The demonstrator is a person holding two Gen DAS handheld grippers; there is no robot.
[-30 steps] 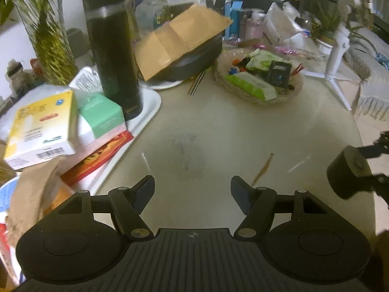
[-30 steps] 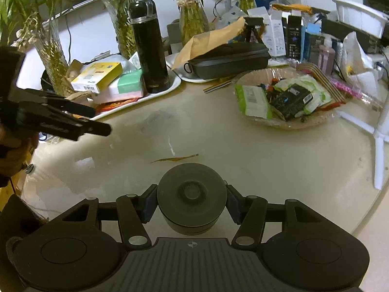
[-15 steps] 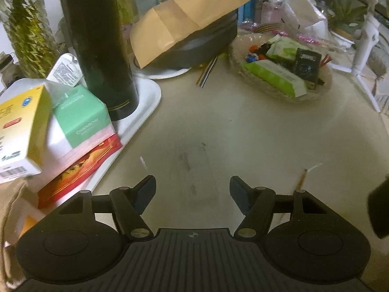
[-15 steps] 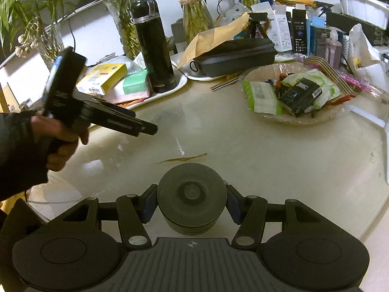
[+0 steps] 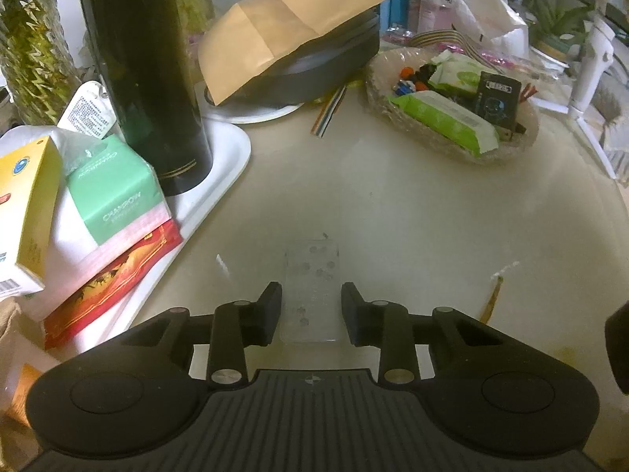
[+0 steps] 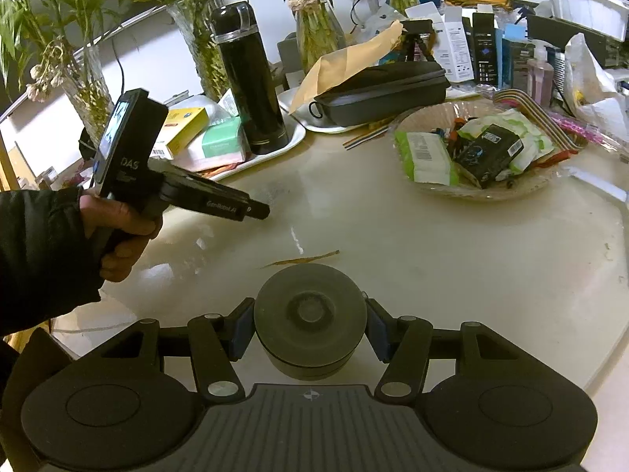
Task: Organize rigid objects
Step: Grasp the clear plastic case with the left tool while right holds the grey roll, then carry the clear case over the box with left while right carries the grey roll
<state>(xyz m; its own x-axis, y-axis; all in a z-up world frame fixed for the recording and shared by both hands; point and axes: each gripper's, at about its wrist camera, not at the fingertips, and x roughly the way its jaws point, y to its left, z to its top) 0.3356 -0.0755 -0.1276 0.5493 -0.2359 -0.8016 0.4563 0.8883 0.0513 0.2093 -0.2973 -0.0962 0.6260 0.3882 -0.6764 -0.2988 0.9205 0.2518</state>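
Flask (image 5: 145, 78) upright on tray (image 5: 232, 157), boxes (image 5: 110, 196) stacked left of it. Behind: case (image 5: 314, 67) on plate (image 5: 251, 112), envelope (image 5: 291, 19) on top. Basket (image 5: 456, 149) of packets right, on table (image 5: 393, 216).

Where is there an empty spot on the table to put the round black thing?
Bare tabletop between the white tray, the snack basket and the brown sliver. Crowded along the back, behind tray and basket.

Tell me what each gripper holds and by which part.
The right gripper clamps a dark round lid by its opposite sides. The left gripper has just been closing around a clear flat object; contact unclear.
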